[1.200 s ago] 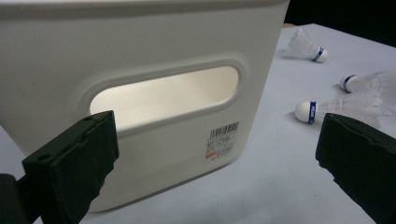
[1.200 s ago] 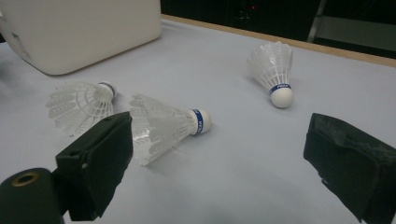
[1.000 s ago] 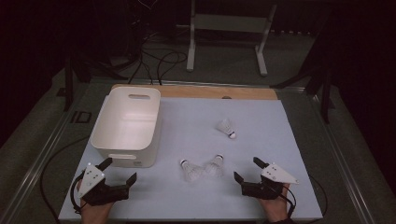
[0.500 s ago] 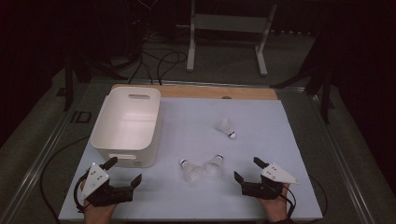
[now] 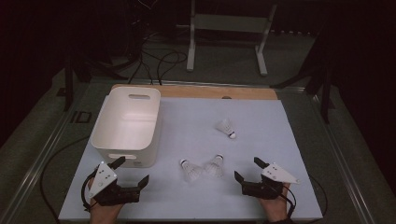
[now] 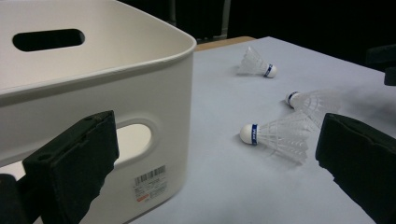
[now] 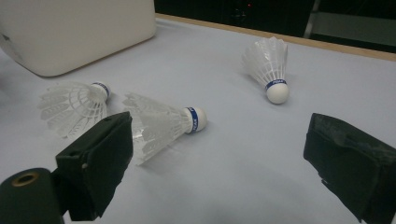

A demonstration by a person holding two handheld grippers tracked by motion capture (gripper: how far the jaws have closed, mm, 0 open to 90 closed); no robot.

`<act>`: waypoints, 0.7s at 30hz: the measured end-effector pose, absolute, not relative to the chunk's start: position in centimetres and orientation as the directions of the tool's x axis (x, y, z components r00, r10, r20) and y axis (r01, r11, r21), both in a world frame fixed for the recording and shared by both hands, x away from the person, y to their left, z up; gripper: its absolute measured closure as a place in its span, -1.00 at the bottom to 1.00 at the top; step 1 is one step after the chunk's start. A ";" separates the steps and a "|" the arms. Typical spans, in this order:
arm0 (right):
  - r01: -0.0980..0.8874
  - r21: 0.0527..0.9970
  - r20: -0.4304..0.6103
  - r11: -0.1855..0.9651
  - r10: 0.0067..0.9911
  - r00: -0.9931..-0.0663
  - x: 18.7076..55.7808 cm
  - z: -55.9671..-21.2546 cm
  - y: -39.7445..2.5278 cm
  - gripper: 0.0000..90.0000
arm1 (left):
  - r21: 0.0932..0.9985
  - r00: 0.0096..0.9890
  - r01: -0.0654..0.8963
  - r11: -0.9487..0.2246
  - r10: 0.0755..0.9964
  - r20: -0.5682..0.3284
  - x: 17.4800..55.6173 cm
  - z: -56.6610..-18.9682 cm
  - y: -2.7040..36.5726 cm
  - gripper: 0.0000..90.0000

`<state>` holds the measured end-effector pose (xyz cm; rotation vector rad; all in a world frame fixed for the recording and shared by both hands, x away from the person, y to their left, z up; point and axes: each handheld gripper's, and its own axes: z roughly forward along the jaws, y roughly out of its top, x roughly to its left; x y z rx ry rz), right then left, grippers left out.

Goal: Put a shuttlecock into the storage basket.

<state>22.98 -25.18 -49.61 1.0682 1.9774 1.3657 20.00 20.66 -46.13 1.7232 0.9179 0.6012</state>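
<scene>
Since one second ago, the left gripper [image 5: 131, 170] has slid slightly toward the table's near edge; the right gripper [image 5: 247, 170] and all shuttlecocks lie as before.

Left to right on the white table [image 5: 280, 140]:

One left gripper, held in a hand [image 5: 105, 207] at the near-left corner, jaws wide apart and empty, pointing toward the bin's near right corner.

One white bin [image 5: 127, 123], upright on the left half of the table, with a slot handle in each end wall and a barcode label on its near wall. Nothing shows inside it.

Three shuttlecocks, all on the table, none gripped. Two lie side by side between the grippers: the left shuttlecock [image 5: 189, 169], cork toward the bin, and the middle shuttlecock [image 5: 214, 165], cork away from the person; their feather skirts touch or nearly touch. The far shuttlecock [image 5: 226, 127] lies well apart, farther from the person and to the right, cork toward the right gripper.

One right gripper, at the near-right, jaws wide apart and empty, facing the pair of shuttlecocks.
</scene>
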 end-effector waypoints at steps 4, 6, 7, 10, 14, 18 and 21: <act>0.316 0.930 0.026 0.187 0.826 -0.563 23.0 -49.6 -25.2 -0.82 | 0.944 0.584 0.289 -0.161 0.810 -0.041 20.1 -46.1 20.2 -1.00; 0.317 0.930 0.027 0.186 0.826 -0.563 23.0 -49.6 -25.2 -0.82 | 0.944 0.587 0.287 -0.160 0.809 -0.042 20.2 -46.1 20.0 -1.00; 0.317 0.930 0.027 0.185 0.827 -0.562 23.0 -49.6 -25.2 -0.82 | 0.944 0.586 0.287 -0.162 0.810 -0.039 20.2 -46.0 19.8 -1.00; 0.317 0.930 0.027 0.185 0.827 -0.561 23.0 -49.6 -25.2 -0.82 | 0.944 0.583 0.286 -0.167 0.812 -0.033 20.3 -46.0 19.4 -1.00; 0.319 0.930 0.028 0.185 0.827 -0.561 23.0 -49.6 -25.2 -0.82 | 0.941 0.570 0.291 -0.170 0.821 -0.028 20.4 -45.9 18.9 -1.00; 0.320 0.929 0.029 0.185 0.827 -0.561 23.0 -49.6 -25.2 -0.82 | 0.937 0.562 0.294 -0.186 0.827 -0.013 20.5 -46.0 18.2 -1.00; 0.320 0.929 0.029 0.185 0.827 -0.561 23.0 -49.6 -25.2 -0.82 | 0.935 0.564 0.302 -0.186 0.825 -0.019 20.7 -46.2 17.8 -1.00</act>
